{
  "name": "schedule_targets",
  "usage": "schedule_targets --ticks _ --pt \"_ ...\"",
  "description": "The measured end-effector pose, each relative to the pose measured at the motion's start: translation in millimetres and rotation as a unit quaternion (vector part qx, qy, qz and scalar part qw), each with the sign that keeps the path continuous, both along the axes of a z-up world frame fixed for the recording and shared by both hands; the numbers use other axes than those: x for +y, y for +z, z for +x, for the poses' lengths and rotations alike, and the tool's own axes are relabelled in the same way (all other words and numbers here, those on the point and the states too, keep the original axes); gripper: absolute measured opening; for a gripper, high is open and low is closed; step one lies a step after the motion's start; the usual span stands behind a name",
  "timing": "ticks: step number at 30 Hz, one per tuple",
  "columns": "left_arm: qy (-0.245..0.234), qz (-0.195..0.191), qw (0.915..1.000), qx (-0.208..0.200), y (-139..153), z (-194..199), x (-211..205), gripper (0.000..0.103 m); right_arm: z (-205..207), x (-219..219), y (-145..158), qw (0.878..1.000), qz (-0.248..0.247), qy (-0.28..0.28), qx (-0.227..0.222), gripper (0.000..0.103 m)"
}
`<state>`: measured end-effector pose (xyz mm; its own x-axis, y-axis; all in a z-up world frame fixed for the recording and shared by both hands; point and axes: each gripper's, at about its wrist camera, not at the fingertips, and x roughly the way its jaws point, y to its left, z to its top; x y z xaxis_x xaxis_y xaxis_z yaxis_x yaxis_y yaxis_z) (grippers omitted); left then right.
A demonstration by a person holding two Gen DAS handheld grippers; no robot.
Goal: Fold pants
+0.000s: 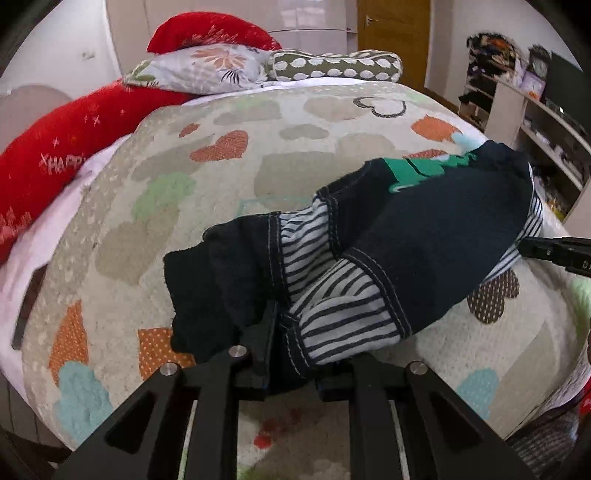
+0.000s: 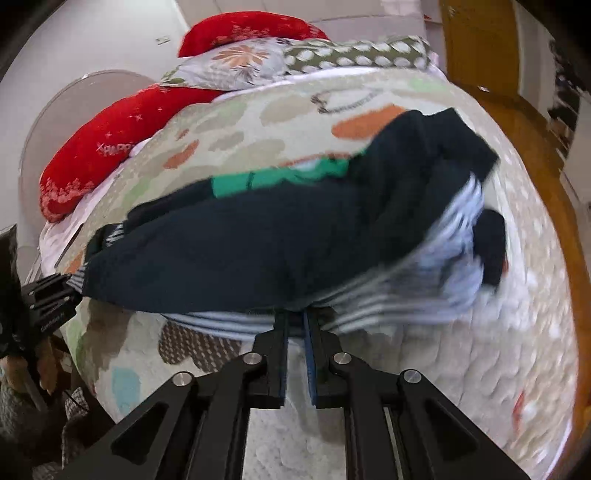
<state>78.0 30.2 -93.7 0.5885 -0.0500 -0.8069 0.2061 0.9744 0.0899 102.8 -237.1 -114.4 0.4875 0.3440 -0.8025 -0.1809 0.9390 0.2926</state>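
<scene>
Small dark navy pants [image 1: 424, 236] with a striped lining and a green patch hang stretched above the patterned bed cover [image 1: 221, 184]. My left gripper [image 1: 291, 332] is shut on one end of the pants, near the striped cuff. My right gripper [image 2: 295, 317] is shut on the striped edge of the pants [image 2: 258, 243] at the other end. The right gripper's fingers [image 1: 554, 253] show at the right edge of the left wrist view, and the left gripper [image 2: 51, 295] shows at the left edge of the right wrist view. The pants look blurred in the right wrist view.
Red pillows [image 1: 66, 147], a floral pillow [image 1: 207, 70] and a dotted pillow [image 1: 332, 64] lie at the head of the bed. A shelf unit [image 1: 524, 103] stands to the right. A wooden door [image 1: 391, 33] is behind the bed.
</scene>
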Motion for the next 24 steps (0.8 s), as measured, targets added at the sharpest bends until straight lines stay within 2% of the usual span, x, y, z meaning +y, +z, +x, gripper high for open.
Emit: schedule_targets --ticks 1,3,4,5,6,7,8,11,14,18,19,22,23,24 --pt "-0.006 0.005 1.0 0.0 2.6 -2.5 -0.8 0.019 -3.0 -3.3 -2.9 1.0 0.01 -0.008 0.003 0.017" --pt "-0.01 -0.009 0.9999 -0.004 11.8 -8.7 5.6 0.022 -11.3 -12.0 -4.0 0.999 0.041 -0.023 0.005 0.036" --pt "-0.011 -0.021 0.9997 -0.009 18.2 -12.5 11.3 0.029 -16.7 -16.5 -2.5 0.998 0.05 -0.031 0.003 0.043" --pt "-0.009 -0.032 0.9993 -0.015 24.5 -15.7 17.5 0.041 -22.9 -21.5 1.0 0.998 0.053 -0.041 -0.003 0.055" --pt "0.002 -0.05 0.9984 -0.028 33.5 -21.5 29.4 0.05 -30.0 -26.9 5.7 0.997 0.052 -0.048 -0.013 0.061" --pt "0.016 -0.061 0.9973 -0.038 39.3 -25.5 39.9 0.064 -35.5 -31.0 9.7 0.997 0.049 -0.053 -0.02 0.061" --pt "0.03 -0.074 0.9959 -0.044 43.4 -28.7 50.1 0.066 -40.3 -35.6 13.8 0.997 0.046 -0.058 -0.025 0.061" --pt "0.071 -0.105 0.9912 -0.038 45.6 -31.0 80.0 0.066 -51.0 -48.5 23.2 0.995 0.051 -0.074 -0.036 0.061" --pt "0.11 -0.131 0.9851 -0.015 35.9 -25.0 99.8 0.066 -54.6 -53.4 29.0 0.993 0.074 -0.087 -0.04 0.061" --pt "0.12 -0.16 0.9797 -0.009 31.9 -21.8 100.8 0.066 -42.4 -20.3 53.6 0.994 0.088 -0.04 -0.059 0.061" --pt "0.115 -0.152 0.9817 -0.007 30.1 -20.4 94.2 0.066 -37.6 -7.2 61.0 0.994 0.088 -0.022 -0.065 0.061" --pt "0.133 -0.072 0.9883 0.021 10.7 -9.6 78.3 0.066 -17.2 42.3 78.1 0.992 0.096 0.039 -0.068 0.061" --pt "0.141 -0.049 0.9879 0.04 -0.5 -6.3 75.7 0.066 -12.7 55.1 80.2 0.992 0.098 0.056 -0.065 0.061" --pt "0.149 -0.045 0.9858 0.063 -13.7 -4.4 75.9 0.065 -5.3 73.6 82.7 0.99 0.097 0.078 -0.06 0.061"
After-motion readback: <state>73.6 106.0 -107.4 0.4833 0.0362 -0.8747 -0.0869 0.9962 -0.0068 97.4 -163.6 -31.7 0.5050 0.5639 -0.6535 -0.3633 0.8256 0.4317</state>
